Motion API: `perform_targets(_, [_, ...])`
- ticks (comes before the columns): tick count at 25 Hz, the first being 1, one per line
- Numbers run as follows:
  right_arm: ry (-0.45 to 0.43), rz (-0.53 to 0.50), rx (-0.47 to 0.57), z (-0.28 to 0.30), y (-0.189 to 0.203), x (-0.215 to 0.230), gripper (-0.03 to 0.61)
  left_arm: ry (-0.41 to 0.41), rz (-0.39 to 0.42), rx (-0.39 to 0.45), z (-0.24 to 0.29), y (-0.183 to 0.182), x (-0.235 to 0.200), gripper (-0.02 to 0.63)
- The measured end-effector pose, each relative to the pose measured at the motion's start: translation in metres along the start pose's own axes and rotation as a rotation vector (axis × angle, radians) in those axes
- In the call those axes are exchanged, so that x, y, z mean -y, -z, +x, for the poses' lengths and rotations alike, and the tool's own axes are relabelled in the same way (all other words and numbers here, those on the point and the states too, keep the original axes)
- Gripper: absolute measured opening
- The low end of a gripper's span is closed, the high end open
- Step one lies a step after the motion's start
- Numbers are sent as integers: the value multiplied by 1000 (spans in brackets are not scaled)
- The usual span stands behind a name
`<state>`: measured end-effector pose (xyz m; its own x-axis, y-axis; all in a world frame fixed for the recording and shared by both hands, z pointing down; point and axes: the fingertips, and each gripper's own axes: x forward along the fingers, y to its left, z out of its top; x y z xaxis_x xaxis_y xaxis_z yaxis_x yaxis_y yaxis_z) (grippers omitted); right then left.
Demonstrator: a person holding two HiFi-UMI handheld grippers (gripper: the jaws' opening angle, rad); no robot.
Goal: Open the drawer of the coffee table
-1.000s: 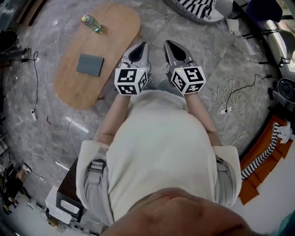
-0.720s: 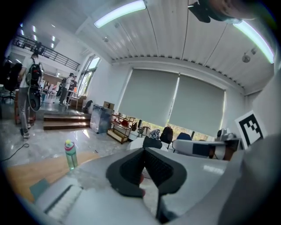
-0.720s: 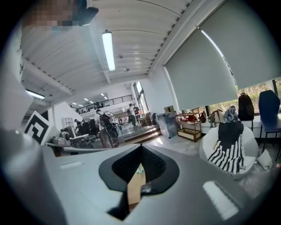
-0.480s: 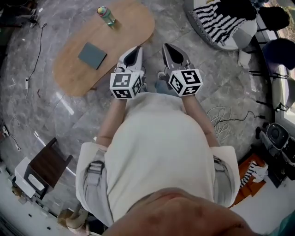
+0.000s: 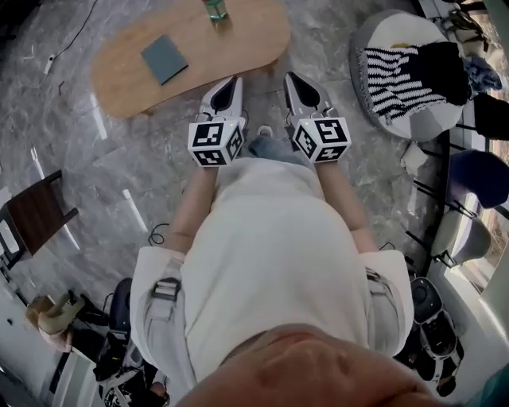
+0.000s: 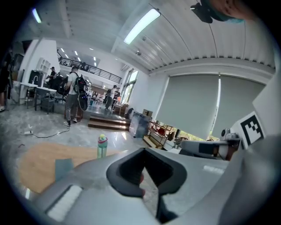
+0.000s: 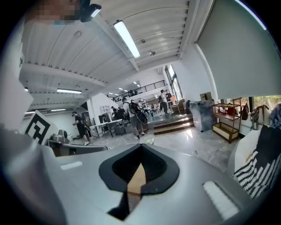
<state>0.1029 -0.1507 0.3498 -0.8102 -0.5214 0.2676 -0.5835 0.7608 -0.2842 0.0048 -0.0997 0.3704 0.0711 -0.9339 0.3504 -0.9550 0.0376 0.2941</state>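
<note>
The coffee table point(image 5: 238, 40), with an oval wooden tabletop, lies just ahead of both pairs of jaws and reaches off to their left in the head view. Its drawer cannot be made out in any view. The left gripper point(image 5: 237, 79) and the right gripper point(image 5: 288, 75) sit side by side near the table's near edge, not touching it, and a strip of grey marble floor point(image 5: 119, 159) lies between them and the table. The left gripper's jaws are pressed together with nothing between them. The right gripper's jaws are also closed and empty, and the wood of the tabletop shows through the opening behind their tips.

On the tabletop a flat grey-blue pad point(image 5: 165, 58) lies toward the table's left half, and a green bottle point(image 5: 215, 9) stands upright at its far edge. To the right of the table, well apart from it, a round seat carries a black-and-white striped cloth point(image 5: 398, 67). Left of the table and closer to the person stands a dark chair point(image 5: 36, 213). Beyond the table, people point(image 6: 72, 94) stand by desks
</note>
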Motion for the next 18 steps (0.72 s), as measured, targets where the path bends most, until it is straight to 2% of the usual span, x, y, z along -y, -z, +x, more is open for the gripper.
perform_targets(6, [-79, -17, -62, 35, 16, 13, -2, -142, -73, 41, -11, 17, -42, 2])
perform_targets(9, [-107, -22, -92, 53, 25, 19, -2, -226, -136, 48, -15, 33, -71, 2])
perform_targets(10, [-114, -25, -103, 59, 29, 20, 0, -253, -164, 45, -16, 40, -81, 2])
perform_targets(12, [-128, -32, -125, 72, 39, 24, 0, -298, -216, 29, -17, 58, -99, 69])
perform_targets(13, [-133, -35, -133, 78, 45, 26, 2, -317, -236, 18, -17, 68, -107, 80])
perform_targets(15, [-140, -40, -147, 89, 60, 31, 37, -341, -266, -7, -16, 91, -123, 95])
perform_targets(18, [-156, -41, -174, 105, 91, 39, 43, -354, -299, -28, -14, 125, -143, 95])
